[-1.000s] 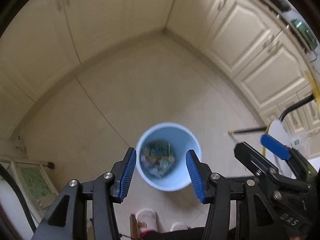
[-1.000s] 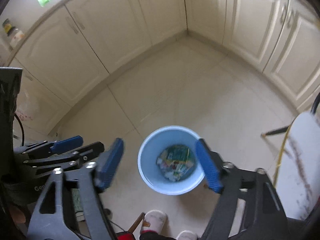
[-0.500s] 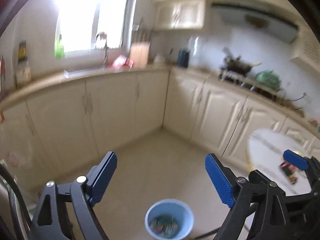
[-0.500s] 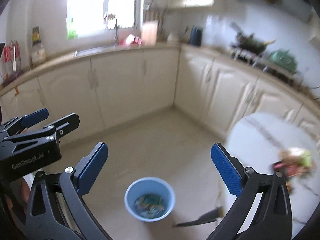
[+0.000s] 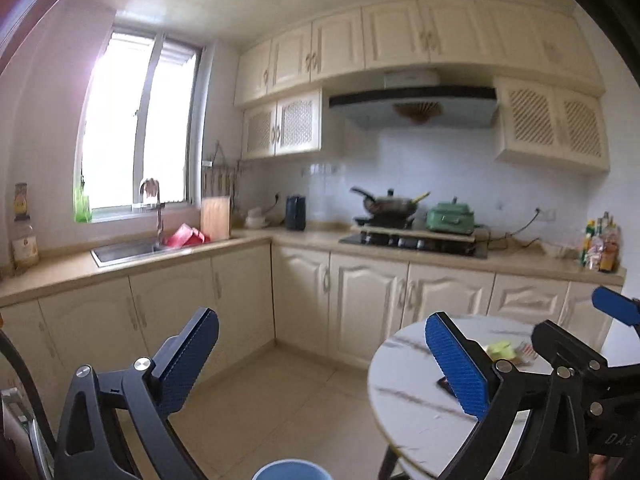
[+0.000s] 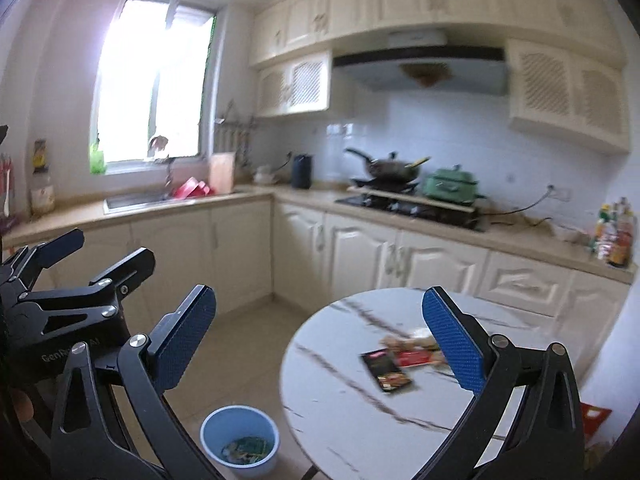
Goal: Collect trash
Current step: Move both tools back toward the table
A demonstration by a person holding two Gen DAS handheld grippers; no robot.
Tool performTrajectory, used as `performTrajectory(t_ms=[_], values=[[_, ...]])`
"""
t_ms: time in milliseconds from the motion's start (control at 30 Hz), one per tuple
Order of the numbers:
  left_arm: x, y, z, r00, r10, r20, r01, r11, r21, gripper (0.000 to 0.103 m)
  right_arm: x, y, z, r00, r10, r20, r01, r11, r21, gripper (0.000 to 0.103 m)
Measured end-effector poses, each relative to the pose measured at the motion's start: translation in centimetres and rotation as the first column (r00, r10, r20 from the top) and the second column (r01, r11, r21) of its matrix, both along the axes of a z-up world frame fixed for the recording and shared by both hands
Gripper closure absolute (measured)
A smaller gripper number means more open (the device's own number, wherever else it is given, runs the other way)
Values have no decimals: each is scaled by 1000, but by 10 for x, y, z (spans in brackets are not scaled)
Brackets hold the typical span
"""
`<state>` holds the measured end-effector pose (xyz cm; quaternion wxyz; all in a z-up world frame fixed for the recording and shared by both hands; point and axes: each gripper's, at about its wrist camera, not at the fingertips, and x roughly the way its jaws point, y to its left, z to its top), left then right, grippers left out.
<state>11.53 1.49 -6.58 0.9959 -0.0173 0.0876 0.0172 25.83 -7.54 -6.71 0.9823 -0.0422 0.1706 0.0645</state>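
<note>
A light blue bin [image 6: 239, 440] with wrappers in it stands on the floor left of a round white marble table [image 6: 360, 400]; its rim shows in the left wrist view [image 5: 292, 471]. On the table lie a dark wrapper [image 6: 386, 370], a red wrapper [image 6: 414, 358] and crumpled trash [image 6: 416, 340]; the left wrist view shows a yellow-green scrap [image 5: 500, 348]. My left gripper [image 5: 320, 364] and right gripper [image 6: 316, 338] are both open and empty, held level above the floor and table edge.
Cream cabinets [image 5: 360, 304] line the back and left walls under a counter with a sink [image 5: 124, 250], stove with pan [image 5: 388, 204] and green pot [image 5: 450, 216]. Bottles [image 6: 614, 234] stand at the counter's right end. Tiled floor [image 5: 280, 400] lies between cabinets and table.
Both grippers tilted up from looking straight down into the bin to looking level across the kitchen. Their jaws have opened wider. The table with trash came into view.
</note>
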Motion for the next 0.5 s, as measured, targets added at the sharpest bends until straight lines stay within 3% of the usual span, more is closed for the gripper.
performTrajectory(t_ms=[200,433,500], values=[[-51,-20,-21,998,-52,47,50,998,47,1,-35,-45,12,996,-81,35,80,997,19,0],[-41,-42,-28,996,-83,18,81,994,79,1,-48,-91,13,989,-145,39,143,988,54,0],[-7,-53,-20,996,-86,-8,87,993,83,1,-48,-106,10,984,-173,31,171,983,62,0]])
